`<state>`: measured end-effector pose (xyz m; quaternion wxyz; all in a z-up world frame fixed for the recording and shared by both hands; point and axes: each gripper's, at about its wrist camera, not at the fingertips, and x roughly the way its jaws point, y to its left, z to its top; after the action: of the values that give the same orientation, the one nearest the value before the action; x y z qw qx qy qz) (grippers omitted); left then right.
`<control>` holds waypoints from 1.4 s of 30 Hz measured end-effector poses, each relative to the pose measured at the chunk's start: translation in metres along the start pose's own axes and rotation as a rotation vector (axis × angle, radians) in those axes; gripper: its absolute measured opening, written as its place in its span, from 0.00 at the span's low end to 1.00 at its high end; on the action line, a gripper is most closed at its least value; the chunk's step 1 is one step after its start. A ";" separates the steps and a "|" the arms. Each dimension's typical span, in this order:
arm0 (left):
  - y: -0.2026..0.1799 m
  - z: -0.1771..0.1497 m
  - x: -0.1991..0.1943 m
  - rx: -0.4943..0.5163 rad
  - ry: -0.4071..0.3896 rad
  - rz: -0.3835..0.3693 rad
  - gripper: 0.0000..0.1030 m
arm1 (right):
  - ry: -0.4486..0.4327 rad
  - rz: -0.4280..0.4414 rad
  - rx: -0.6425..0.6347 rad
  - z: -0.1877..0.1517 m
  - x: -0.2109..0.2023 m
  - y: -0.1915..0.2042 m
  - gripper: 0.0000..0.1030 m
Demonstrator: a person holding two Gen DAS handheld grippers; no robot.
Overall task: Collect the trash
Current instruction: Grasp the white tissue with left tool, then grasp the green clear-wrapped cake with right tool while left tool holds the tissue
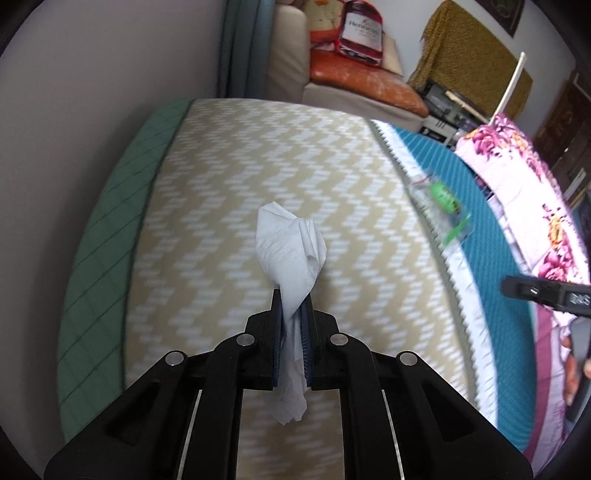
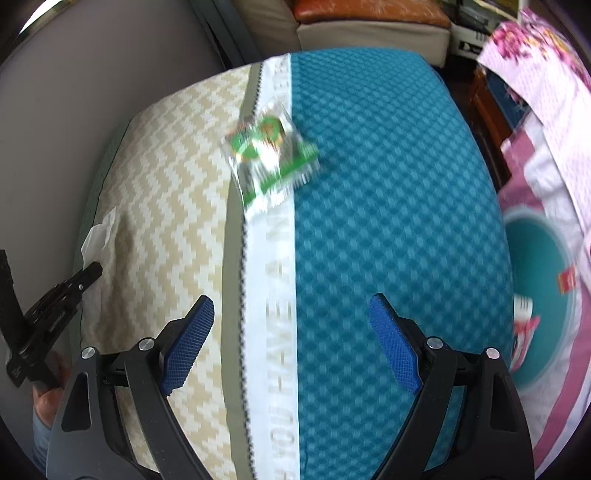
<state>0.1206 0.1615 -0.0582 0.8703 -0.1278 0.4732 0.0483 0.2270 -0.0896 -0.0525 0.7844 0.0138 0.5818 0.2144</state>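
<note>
My left gripper (image 1: 293, 299) is shut on a crumpled white tissue (image 1: 290, 245), which sticks up past the fingertips and hangs down behind them, above a beige zigzag cushion (image 1: 229, 184). In the right wrist view the tissue (image 2: 99, 230) and the left gripper (image 2: 79, 280) show at the far left. A clear and green plastic wrapper (image 2: 269, 151) lies on the white band between the beige and teal cushion halves; it shows blurred in the left wrist view as the wrapper (image 1: 443, 205). My right gripper (image 2: 291, 306) is open above the cushion, short of the wrapper, with nothing between its blue pads (image 2: 395, 347).
A teal bin (image 2: 539, 295) with some packaging in it sits at the right, beside a pink floral quilt (image 2: 546, 92). A sofa with an orange cushion (image 1: 354, 77) and a red bag (image 1: 360, 33) stands behind. A wall (image 1: 92, 92) runs along the left. A hand (image 2: 48, 398) holds the left gripper.
</note>
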 end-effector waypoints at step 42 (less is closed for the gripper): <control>-0.052 0.027 0.032 0.014 0.056 -0.099 0.10 | -0.051 0.080 -0.073 0.070 0.029 -0.006 0.58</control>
<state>0.1710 0.1177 -0.0614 0.8590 -0.1461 0.4907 -0.0017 0.2997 -0.0688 -0.0581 0.7897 0.0140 0.5525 0.2663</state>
